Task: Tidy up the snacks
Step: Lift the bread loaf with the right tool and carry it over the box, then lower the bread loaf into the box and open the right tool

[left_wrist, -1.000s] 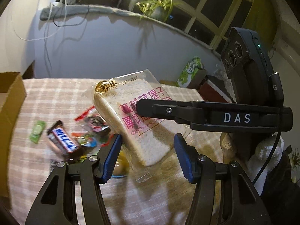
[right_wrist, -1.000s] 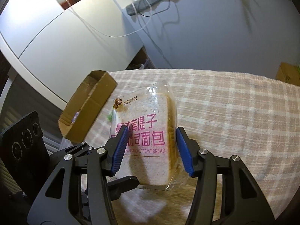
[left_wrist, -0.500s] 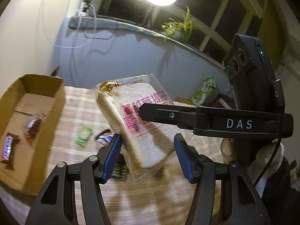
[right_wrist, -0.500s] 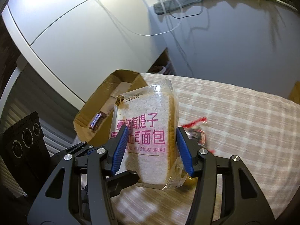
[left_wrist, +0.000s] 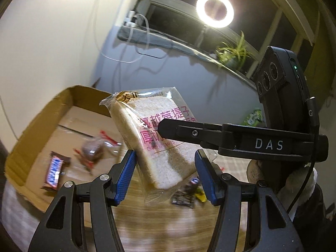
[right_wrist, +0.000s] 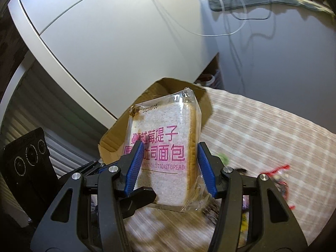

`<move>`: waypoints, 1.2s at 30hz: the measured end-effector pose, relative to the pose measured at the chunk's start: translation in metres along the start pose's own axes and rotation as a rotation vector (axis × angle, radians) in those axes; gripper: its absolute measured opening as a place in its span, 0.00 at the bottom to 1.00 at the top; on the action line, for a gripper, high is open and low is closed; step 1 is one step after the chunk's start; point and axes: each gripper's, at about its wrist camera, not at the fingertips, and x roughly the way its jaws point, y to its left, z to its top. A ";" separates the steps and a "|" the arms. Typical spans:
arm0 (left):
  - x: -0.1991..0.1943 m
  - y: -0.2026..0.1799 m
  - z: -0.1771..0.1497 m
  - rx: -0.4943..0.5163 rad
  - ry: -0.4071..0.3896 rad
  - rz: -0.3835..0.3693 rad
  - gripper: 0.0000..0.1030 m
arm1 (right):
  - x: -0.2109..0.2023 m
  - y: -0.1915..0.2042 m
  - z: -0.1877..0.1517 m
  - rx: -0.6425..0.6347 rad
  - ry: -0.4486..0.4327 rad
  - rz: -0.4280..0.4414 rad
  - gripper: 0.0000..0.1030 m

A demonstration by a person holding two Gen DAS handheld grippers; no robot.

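Note:
A clear pack of sliced toast bread (left_wrist: 159, 138) with pink lettering hangs in the air, held from two sides. My left gripper (left_wrist: 166, 176) is shut on its lower part, blue pads against both edges. My right gripper (right_wrist: 170, 168) is shut on the same bread pack (right_wrist: 159, 130); one of its black fingers (left_wrist: 189, 132) crosses the pack's face in the left wrist view. Just beyond and below the pack lies an open cardboard box (left_wrist: 42, 113), partly hidden behind the pack in the right wrist view (right_wrist: 159, 86). Inside it lie a chocolate bar (left_wrist: 55, 168) and a red-wrapped snack (left_wrist: 92, 149).
Loose wrapped snacks (left_wrist: 184, 197) lie on the checked tablecloth (right_wrist: 262, 126) under the pack, with a red wrapper (right_wrist: 277, 172) further right. A white cabinet (right_wrist: 105, 42) stands behind the box. A ring light (left_wrist: 214, 10) and a potted plant (left_wrist: 231, 52) are at the window.
Both grippers have carried the bread pack to the left, from above the loose snacks to the box's edge. The box now fills the left of the left wrist view.

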 end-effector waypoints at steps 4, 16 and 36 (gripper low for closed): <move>-0.005 0.021 0.006 -0.028 -0.013 0.033 0.56 | 0.021 0.013 0.008 -0.016 0.018 0.030 0.53; -0.017 0.070 0.004 -0.090 -0.009 0.112 0.56 | 0.081 0.040 0.022 -0.055 0.093 0.078 0.53; -0.020 0.090 0.005 -0.105 -0.014 0.188 0.53 | 0.091 0.054 0.026 -0.081 0.098 0.042 0.54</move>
